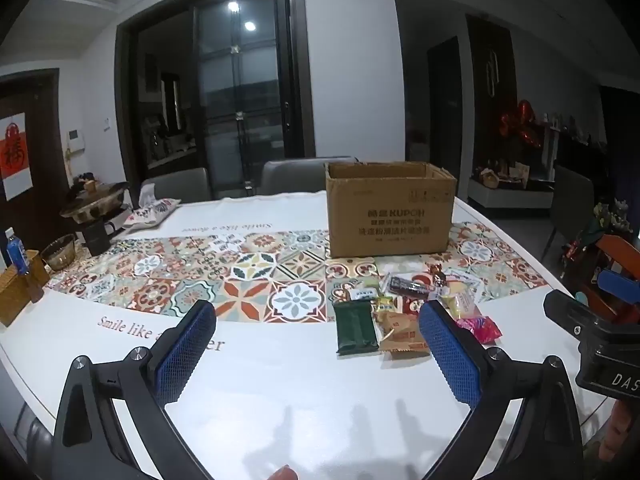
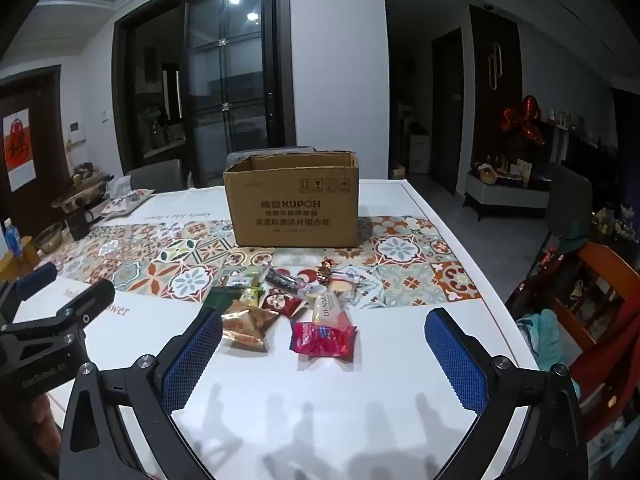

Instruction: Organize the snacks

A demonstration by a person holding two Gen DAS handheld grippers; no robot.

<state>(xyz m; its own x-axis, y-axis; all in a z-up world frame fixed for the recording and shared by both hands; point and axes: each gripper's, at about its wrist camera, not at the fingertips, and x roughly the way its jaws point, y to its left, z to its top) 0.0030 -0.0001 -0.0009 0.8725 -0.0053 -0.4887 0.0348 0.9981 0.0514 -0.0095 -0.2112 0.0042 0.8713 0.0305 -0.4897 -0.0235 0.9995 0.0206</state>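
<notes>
An open cardboard box (image 1: 390, 216) (image 2: 295, 210) stands on the patterned table runner. In front of it lies a pile of wrapped snacks: a dark green packet (image 1: 355, 327) (image 2: 219, 297), tan packets (image 1: 402, 334) (image 2: 247, 326), a pink packet (image 1: 482, 326) (image 2: 324, 339), a red one (image 2: 282, 301), a dark bar (image 1: 408, 285) (image 2: 285, 280) and several more. My left gripper (image 1: 316, 320) is open and empty, above the table left of the pile. My right gripper (image 2: 324, 330) is open and empty, with the pink packet between its fingers' line of sight.
The white table (image 1: 260, 380) (image 2: 400, 360) has a pot (image 1: 94, 198), a glass bowl (image 1: 60, 251), a wicker basket (image 1: 18, 294), a blue bottle (image 1: 16, 250) and a printed pouch (image 1: 154, 210) at the left. Grey chairs (image 1: 296, 174) stand behind. An orange chair (image 2: 600, 300) is at the right.
</notes>
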